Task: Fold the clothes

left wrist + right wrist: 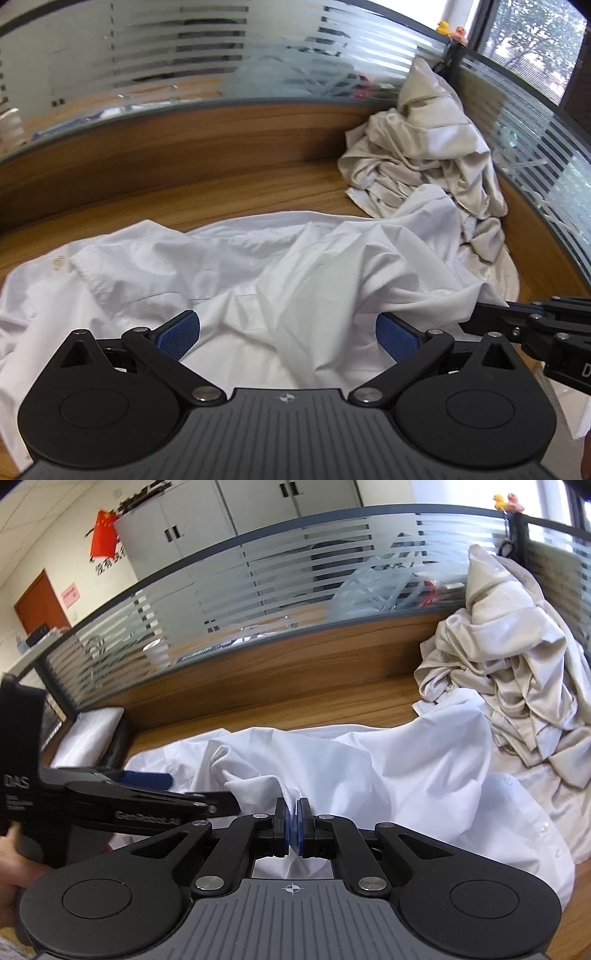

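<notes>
On wooden desk (221, 199), white shirt (229, 258) pinched by right gripper (294, 825), left gripper (288, 332) spread

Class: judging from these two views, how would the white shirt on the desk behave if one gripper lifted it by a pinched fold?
The white shirt probably sags limply: it lies in soft creases. It looks light, since the right gripper holds a thin fold. It may slide easily on the smooth wooden desk.

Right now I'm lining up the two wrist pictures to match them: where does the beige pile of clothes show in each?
Left wrist view: the beige pile of clothes sits upper right, against the desk's corner partition, beyond the white shirt.
Right wrist view: the pile fills the right side, again behind the shirt.
Shared landmark: the yellow toy duck on the partition top, above the pile.
</notes>
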`<action>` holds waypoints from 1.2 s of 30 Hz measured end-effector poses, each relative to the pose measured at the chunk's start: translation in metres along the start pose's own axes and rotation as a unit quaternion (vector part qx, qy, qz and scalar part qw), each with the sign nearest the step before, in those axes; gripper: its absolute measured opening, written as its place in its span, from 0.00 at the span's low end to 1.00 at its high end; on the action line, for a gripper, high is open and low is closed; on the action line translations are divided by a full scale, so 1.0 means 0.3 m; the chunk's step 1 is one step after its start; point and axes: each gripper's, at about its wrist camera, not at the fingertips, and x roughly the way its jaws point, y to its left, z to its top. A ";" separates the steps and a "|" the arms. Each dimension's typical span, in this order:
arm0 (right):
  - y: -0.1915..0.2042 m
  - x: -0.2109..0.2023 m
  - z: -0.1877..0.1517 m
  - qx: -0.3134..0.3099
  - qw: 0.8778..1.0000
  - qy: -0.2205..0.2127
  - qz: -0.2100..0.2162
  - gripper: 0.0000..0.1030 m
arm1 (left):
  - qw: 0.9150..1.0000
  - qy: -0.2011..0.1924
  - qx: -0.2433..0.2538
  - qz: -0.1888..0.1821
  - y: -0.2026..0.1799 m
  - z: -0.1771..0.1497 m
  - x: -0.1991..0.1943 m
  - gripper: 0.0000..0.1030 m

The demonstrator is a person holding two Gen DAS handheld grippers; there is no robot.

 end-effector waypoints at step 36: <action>0.160 -0.105 0.097 -0.080 0.996 -0.045 -0.001 0.14 | 0.991 0.009 -0.079 -0.109 0.069 0.095 -0.029 0.13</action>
